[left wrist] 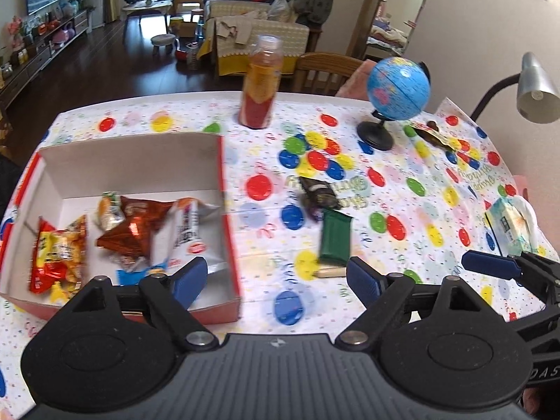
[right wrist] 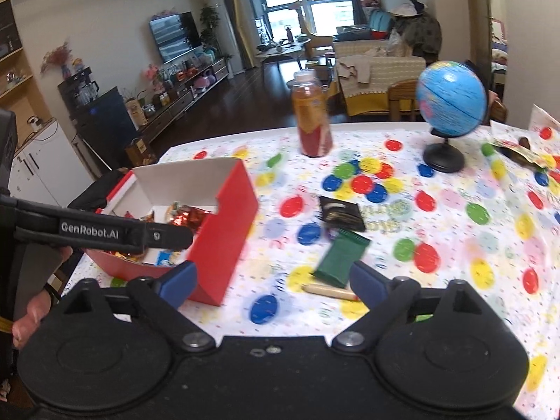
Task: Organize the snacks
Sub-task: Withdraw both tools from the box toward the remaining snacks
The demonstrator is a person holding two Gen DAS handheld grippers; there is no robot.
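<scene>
Both tongs stand wide apart and hold nothing. The left gripper hovers low over the table, its left finger above the near right corner of the red cardboard box, its right finger just short of the green snack packet. That flat, rectangular, matte packet lies straight ahead of the left gripper's right finger, overlapping a pale wooden stick at its near end. Just beyond it lies a dark, glossy snack pouch.

The box, white inside and open-topped, holds crinkled foil bags: a red and yellow chip bag at the far left, a copper-orange foil bag in the middle, and a white wrapper with red print nearest the left gripper.

The right gripper also faces the green snack packet, which lies between its fingers and slightly ahead, beside the box on its left.

Farther off stand a clear plastic drink bottle and a round blue globe on a black base. Only the left wrist view shows the tissue pack and the grey desk lamp; only the right wrist view shows the person's left hand.
</scene>
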